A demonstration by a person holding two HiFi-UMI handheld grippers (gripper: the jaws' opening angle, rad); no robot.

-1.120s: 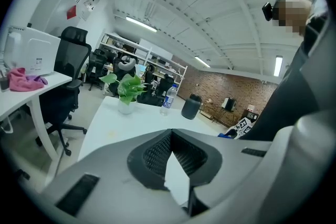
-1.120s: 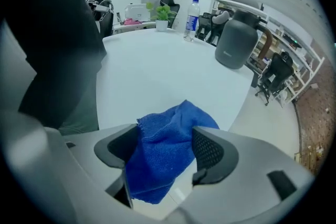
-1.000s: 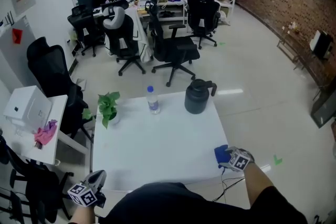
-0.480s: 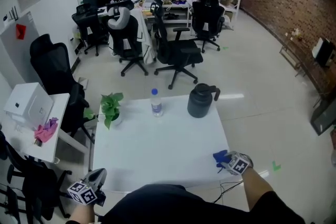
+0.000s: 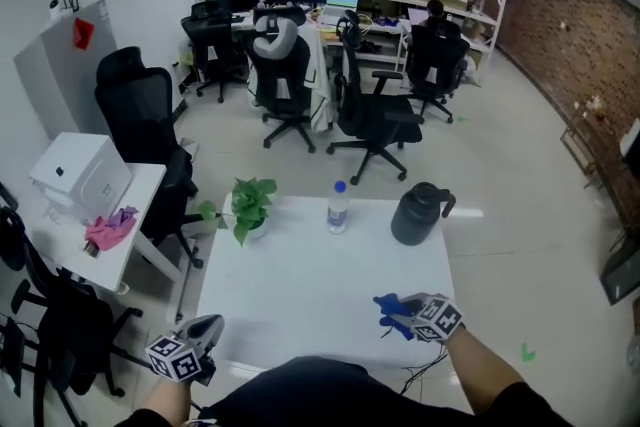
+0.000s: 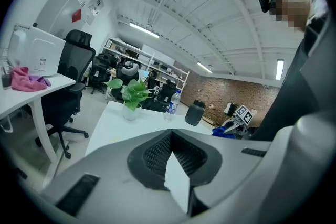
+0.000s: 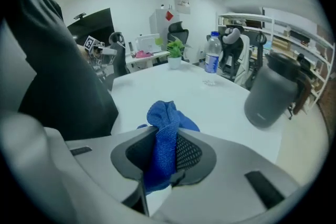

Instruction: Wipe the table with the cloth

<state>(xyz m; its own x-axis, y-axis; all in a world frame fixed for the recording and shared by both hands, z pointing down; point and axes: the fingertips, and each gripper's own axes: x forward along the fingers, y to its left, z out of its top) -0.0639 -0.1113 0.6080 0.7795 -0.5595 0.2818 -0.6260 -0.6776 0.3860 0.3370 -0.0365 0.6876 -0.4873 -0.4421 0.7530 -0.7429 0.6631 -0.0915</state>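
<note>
A crumpled blue cloth (image 7: 165,118) hangs pinched between the pads of my right gripper (image 7: 160,157). Its jaws have just been closing and now stand shut on the cloth. In the head view the right gripper (image 5: 402,313) holds the cloth (image 5: 388,304) just above the near right part of the white table (image 5: 300,285). My left gripper (image 5: 205,327) hovers off the table's near left corner. Its jaws (image 6: 176,165) meet with nothing between them. The left gripper view also catches the cloth (image 6: 223,132) at the right.
At the table's far edge stand a black jug (image 5: 415,215), a water bottle (image 5: 338,207) and a small potted plant (image 5: 250,205). A side desk (image 5: 140,190) on the left carries a white box (image 5: 80,177) and a pink rag (image 5: 110,230). Office chairs stand beyond.
My right gripper has closed on the blue cloth at the table's right edge, lifted it, and carried it left over the tabletop. The left gripper has stayed put.
</note>
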